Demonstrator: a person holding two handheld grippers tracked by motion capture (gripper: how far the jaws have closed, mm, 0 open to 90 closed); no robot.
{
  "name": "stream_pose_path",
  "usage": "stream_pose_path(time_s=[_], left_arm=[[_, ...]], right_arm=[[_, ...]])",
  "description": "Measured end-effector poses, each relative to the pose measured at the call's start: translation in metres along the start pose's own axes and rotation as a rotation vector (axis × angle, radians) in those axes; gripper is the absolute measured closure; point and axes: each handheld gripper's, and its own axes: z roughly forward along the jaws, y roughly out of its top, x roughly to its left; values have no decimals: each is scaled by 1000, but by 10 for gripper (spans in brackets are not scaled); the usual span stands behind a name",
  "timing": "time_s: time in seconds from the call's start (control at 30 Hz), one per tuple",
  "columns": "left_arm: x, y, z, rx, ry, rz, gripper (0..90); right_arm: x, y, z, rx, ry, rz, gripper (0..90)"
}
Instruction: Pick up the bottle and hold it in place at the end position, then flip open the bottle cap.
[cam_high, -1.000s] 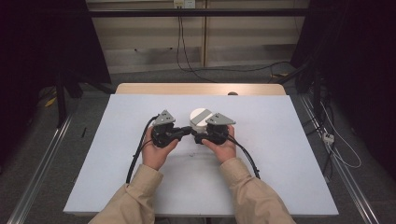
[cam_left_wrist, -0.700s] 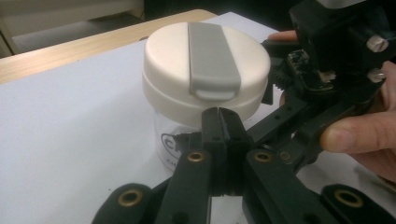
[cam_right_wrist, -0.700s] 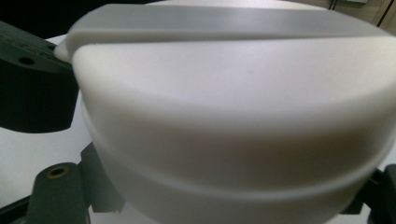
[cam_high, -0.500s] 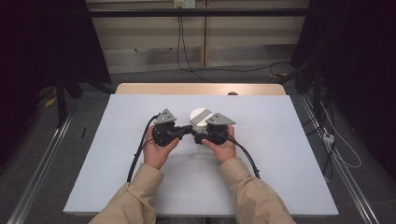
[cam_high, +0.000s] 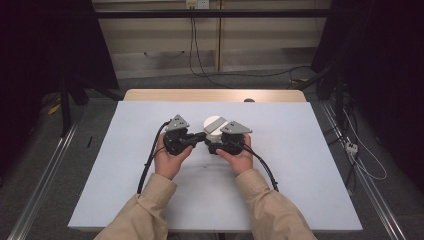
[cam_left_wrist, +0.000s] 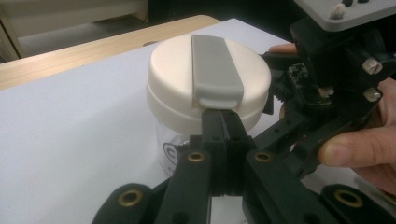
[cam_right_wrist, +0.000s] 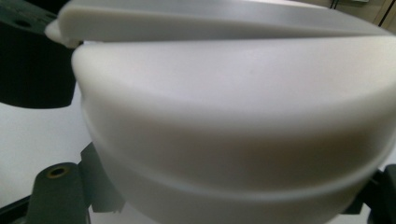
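High view: left hand-held gripper (cam_high: 200, 137), jaws pressed together, touches the white-lidded jar (cam_high: 215, 124) at its 7 o'clock; right hand-held gripper (cam_high: 212, 146) clasps that jar on the tabletop (cam_high: 300, 165).

A smooth, matt cream plastic lid (cam_left_wrist: 208, 84) is seen on the jar (cam_left_wrist: 169, 145), crossed by a matt grey plastic strap (cam_left_wrist: 215, 67). The jar body below is made of clear, glossy material bearing a dark printed mark. The left gripper (cam_left_wrist: 223, 122) and right gripper (cam_left_wrist: 327, 88) are built of matt black plastic, set with brass-coloured bushings and silvery metal screws. The table (cam_high: 300, 150) is covered with a smooth, matt pale sheet; bare wood is shown at its far edge. The sleeves (cam_high: 150, 210) are of beige cloth.
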Motion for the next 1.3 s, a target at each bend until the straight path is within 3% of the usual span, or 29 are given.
stream_pose_path(time_s=[1.3], left_arm=[[-3, 24, -3, -32, -12, 0, 900]], right_arm=[[1, 0, 1, 0, 2, -13, 189]])
